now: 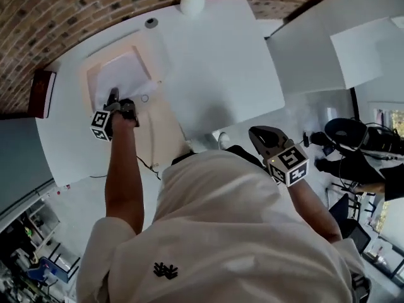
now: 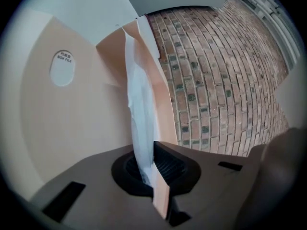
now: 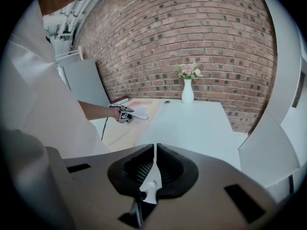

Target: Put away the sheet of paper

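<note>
The person is reaching the left gripper (image 1: pixel 118 101) out to the peach box file (image 1: pixel 92 81) that is lying open on the white surface (image 1: pixel 214 62) in the upper left of the head view. The sheet of paper (image 1: pixel 123 74) is lying white inside the open file, with its near edge at the gripper.

In the left gripper view the fingers (image 2: pixel 165 163) of that gripper (image 2: pixel 152 162) are pressing together on the sheet of paper (image 2: pixel 139 114). A thin peach strip is caught right beside it, and it looks like an edge or flap of the box file (image 2: pixel 86 114), though I cannot tell for certain.

The right gripper (image 1: pixel 262 134) is hanging back by the person's body at the lower right, well apart from the file. In its own view the fingers of this gripper (image 3: pixel 154 164) are sitting closed with nothing between them.

Judging by this, the task is looking nearly finished: the sheet is already resting in the file. What is remaining is letting go of the paper without dragging it back out or carrying the peach edge along, and probably folding the file shut. A white vase (image 1: pixel 192 2) is standing at the top edge of the surface, clear of all this.
</note>
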